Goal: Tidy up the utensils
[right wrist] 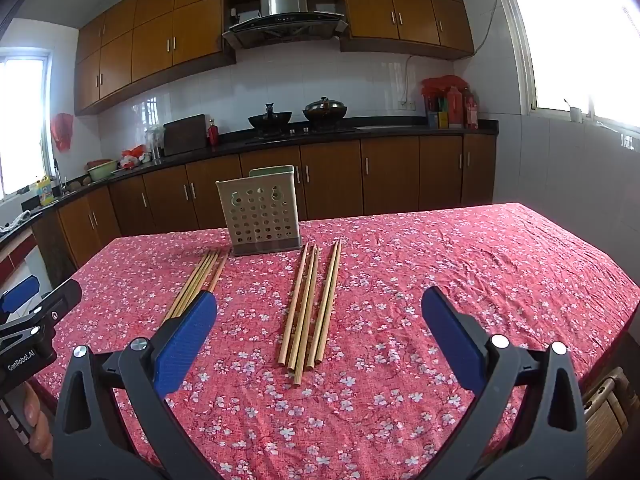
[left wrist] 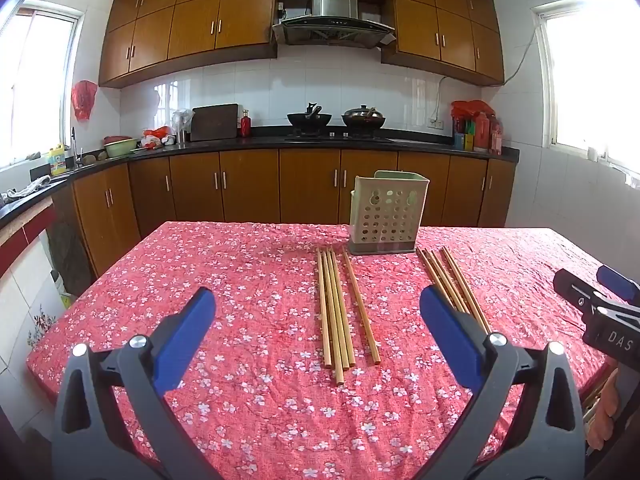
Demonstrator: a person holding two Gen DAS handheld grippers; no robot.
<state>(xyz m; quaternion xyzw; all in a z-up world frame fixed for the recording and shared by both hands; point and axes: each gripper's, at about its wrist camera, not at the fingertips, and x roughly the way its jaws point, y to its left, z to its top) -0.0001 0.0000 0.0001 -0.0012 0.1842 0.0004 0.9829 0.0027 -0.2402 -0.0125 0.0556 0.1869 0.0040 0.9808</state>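
Bamboo chopsticks [left wrist: 336, 312] lie lengthwise dead ahead between my left gripper's [left wrist: 318, 312] spread, empty jaws, pointing toward the perforated holder [left wrist: 386, 212].

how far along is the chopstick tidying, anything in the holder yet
Nothing looks done: the perforated holder shows no chopsticks inside. Nothing is in hand either; the left claw and right claw are both open and hold nothing. Still left: the left group of chopsticks and the right group, all lying on the floral tablecloth.
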